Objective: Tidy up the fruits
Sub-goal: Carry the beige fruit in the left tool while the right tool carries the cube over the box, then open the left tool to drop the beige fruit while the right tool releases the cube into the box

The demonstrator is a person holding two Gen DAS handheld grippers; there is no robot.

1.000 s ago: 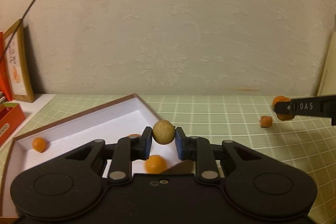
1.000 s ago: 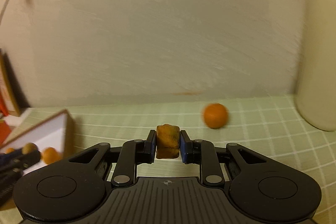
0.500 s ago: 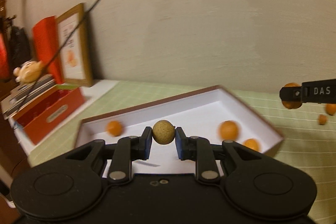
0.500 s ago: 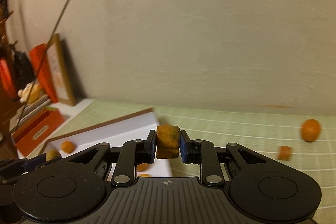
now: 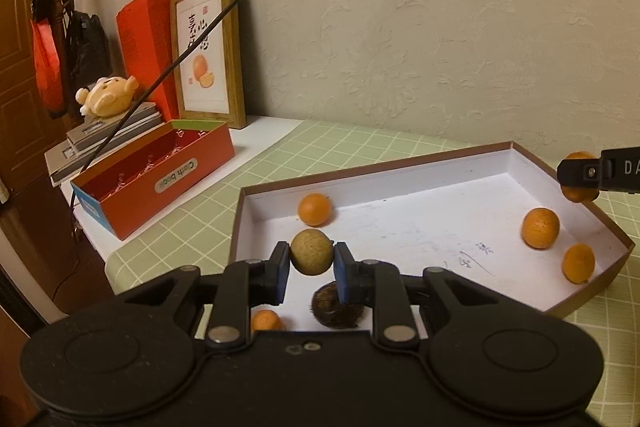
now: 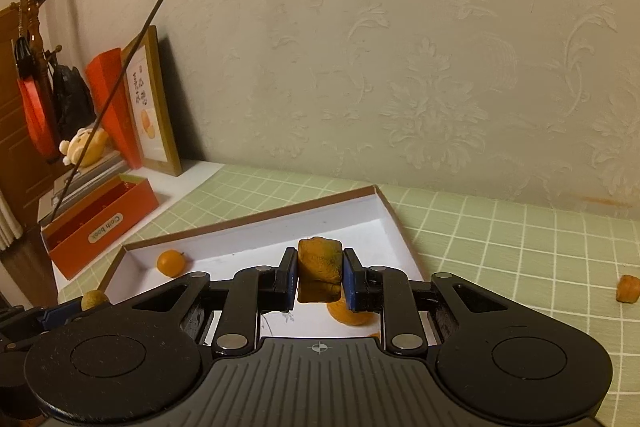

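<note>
My left gripper (image 5: 311, 267) is shut on a round tan fruit (image 5: 311, 257) and holds it over the near left part of a white shallow box (image 5: 420, 223). The box holds several orange fruits (image 5: 540, 227) and a dark hairy fruit (image 5: 334, 309). My right gripper (image 6: 320, 277) is shut on a blocky orange-brown fruit (image 6: 320, 265) above the box's right end (image 6: 384, 227). The right gripper's finger (image 5: 592, 173) shows at the right edge of the left wrist view. The left gripper's tip with the tan fruit (image 6: 94, 299) shows low left in the right wrist view.
An open red box (image 5: 160, 175) stands left of the white box, with books, a plush toy (image 5: 108, 97) and a framed picture (image 5: 210, 51) behind it against the wall. One small orange piece (image 6: 628, 289) lies on the green checked mat at right. A black cable (image 5: 200, 39) hangs across.
Both grippers have swung left, from the mat's right side to over the white box, each still holding its fruit. The red box and picture have come into view.
</note>
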